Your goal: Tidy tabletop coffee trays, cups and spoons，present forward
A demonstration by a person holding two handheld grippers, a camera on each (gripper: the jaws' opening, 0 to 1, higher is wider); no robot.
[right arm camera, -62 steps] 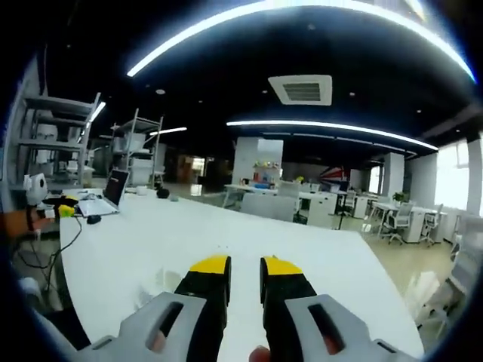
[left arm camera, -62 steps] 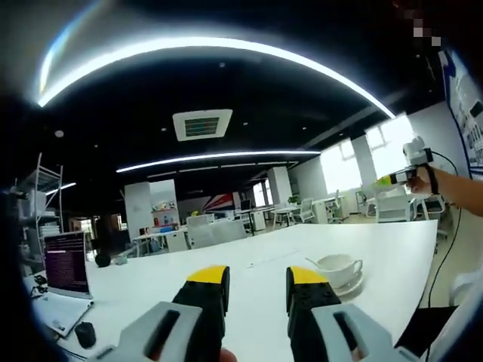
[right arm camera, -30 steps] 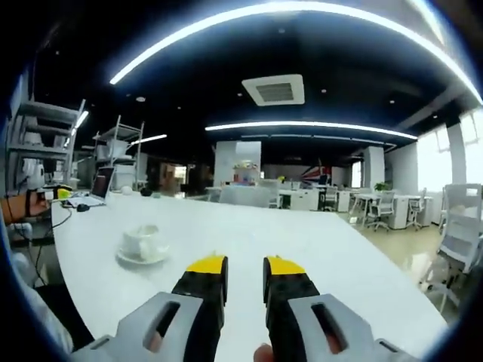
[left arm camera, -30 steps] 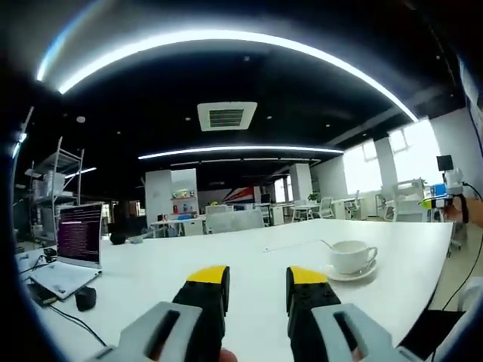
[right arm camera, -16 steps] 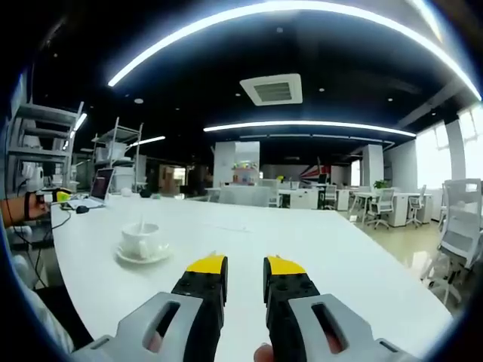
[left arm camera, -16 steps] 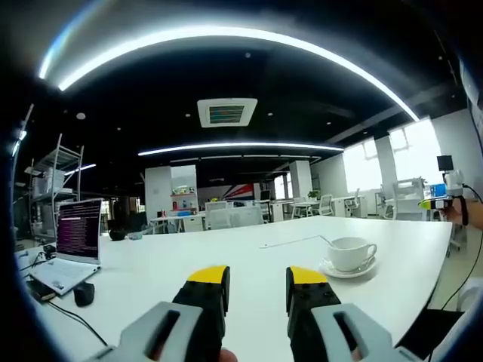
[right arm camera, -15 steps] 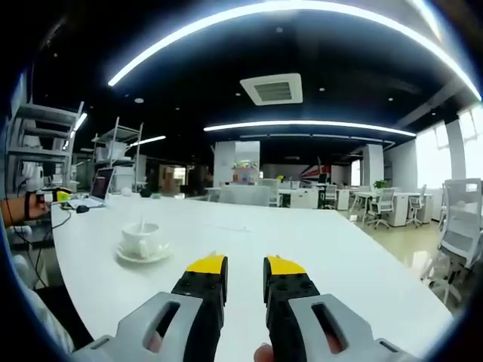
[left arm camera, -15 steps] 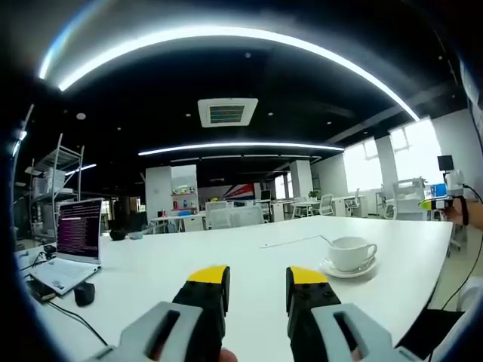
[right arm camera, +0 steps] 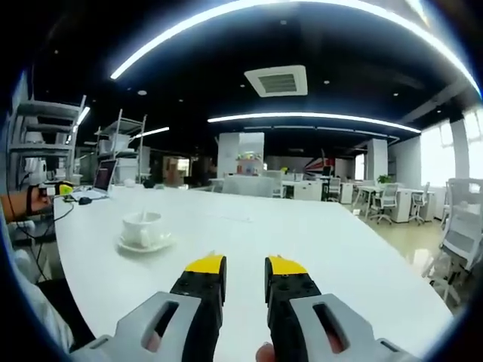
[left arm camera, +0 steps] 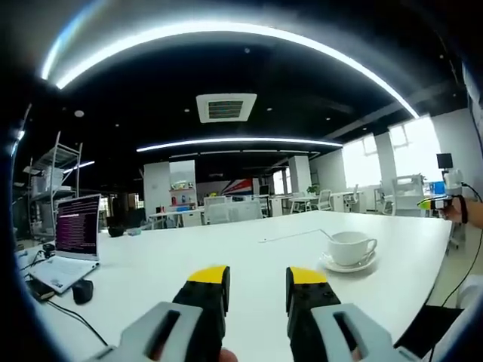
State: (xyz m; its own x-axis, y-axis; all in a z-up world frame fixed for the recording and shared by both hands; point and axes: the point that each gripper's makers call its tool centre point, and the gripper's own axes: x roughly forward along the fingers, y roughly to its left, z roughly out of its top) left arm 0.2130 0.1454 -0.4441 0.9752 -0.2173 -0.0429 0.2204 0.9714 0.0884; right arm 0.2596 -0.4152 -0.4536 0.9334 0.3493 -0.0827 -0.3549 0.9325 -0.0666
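Cup (left arm camera: pixel 352 246) handle (left arm camera: pixel 370 244) toward right tongs (left arm camera: pixel 440 202)

White table (left arm camera: pixel 226 260) (right arm camera: pixel 302 241) carries a white saucer (left arm camera: pixel 347 265) (right arm camera: pixel 143 244) with a white cup (left arm camera: pixel 352 247) (right arm camera: pixel 142 226) on it (spoon handle rising from the cup). At the far left end in the left gripper view: open laptop (left arm camera: pixel 72 245), dark mouse (left arm camera: pixel 82 289), cable (left arm camera: pixel 90 324).

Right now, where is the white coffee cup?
The cup sits on its saucer on the white table, right of the left gripper in its view.
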